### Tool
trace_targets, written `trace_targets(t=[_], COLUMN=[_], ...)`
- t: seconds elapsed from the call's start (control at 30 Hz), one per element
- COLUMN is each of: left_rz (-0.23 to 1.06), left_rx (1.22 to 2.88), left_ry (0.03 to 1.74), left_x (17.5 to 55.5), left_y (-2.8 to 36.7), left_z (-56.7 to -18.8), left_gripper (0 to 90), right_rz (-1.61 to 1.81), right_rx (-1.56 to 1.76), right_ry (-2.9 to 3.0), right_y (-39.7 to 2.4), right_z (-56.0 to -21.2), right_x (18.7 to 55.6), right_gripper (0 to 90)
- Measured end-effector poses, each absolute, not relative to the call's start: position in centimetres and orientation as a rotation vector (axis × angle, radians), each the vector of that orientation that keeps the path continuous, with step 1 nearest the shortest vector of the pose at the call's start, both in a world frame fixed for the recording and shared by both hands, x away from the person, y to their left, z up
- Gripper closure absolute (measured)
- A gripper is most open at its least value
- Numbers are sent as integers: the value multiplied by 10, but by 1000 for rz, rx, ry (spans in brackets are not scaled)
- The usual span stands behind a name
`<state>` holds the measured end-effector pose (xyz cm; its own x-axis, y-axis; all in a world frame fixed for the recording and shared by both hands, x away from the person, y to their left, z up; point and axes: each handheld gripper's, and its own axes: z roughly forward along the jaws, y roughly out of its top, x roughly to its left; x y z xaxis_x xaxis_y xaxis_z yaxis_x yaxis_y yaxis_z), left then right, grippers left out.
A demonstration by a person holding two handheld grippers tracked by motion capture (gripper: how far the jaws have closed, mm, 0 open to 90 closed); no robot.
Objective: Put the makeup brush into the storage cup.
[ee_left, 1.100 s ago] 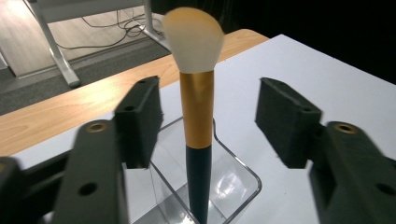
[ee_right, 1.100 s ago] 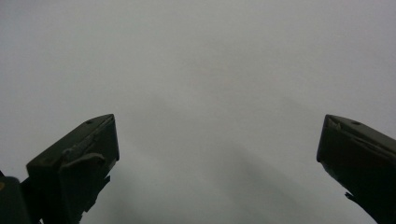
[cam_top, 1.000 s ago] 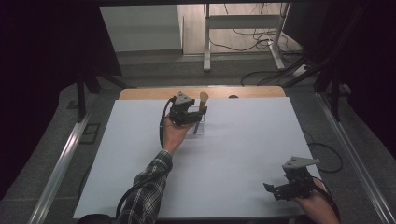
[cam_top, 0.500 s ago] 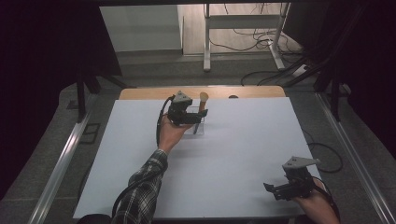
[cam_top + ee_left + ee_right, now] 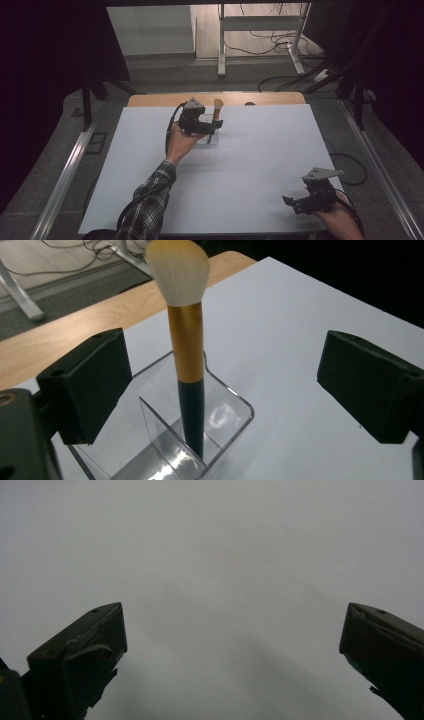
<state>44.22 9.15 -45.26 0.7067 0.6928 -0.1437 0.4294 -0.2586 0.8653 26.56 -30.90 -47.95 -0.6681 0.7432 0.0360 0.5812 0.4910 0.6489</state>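
Brush [image 5: 186, 340]: stands nearly upright in a clear holder [image 5: 220, 415], bristles up; white bristle head, gold ferrule, dark handle whose lower end is down inside one compartment, against the inner divider.
Holder: clear plastic, with a divider wall; it sits on the white counter [image 5: 260, 150] toward the far edge, left of the middle, just before the bare wooden strip [image 5: 270, 98].
Left hand-held gripper [image 5: 220, 375]: jaws spread wide on either side of the brush, and they have just been opening; the brush stands between them, with a clear gap to each pad, so nothing is pinched. In the high view this hand-held gripper [image 5: 212, 127] is right at the holder, with the brush head rising just beyond it.
Left hand [image 5: 181, 142]: wrapped round the body of the tool from behind, plaid sleeve [image 5: 150, 200] trailing back toward the near edge.
Right hand-held gripper [image 5: 295, 202]: at the near right corner of the counter, well apart from the brush; jaws spread, with nothing between them but plain white surface in its own view [image 5: 232, 645].
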Motion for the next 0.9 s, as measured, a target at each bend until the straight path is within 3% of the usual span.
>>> trace_targets(t=[0.9], left_rz=[285], left_rx=[2041], left_ry=[764], left_x=[424], left_y=[97], left_z=[-451], left_gripper=[6], right_rz=[928], right_rx=[1127], right_ry=[2484], right_y=[-308], right_z=[-480], right_x=[266], right_gripper=[0])
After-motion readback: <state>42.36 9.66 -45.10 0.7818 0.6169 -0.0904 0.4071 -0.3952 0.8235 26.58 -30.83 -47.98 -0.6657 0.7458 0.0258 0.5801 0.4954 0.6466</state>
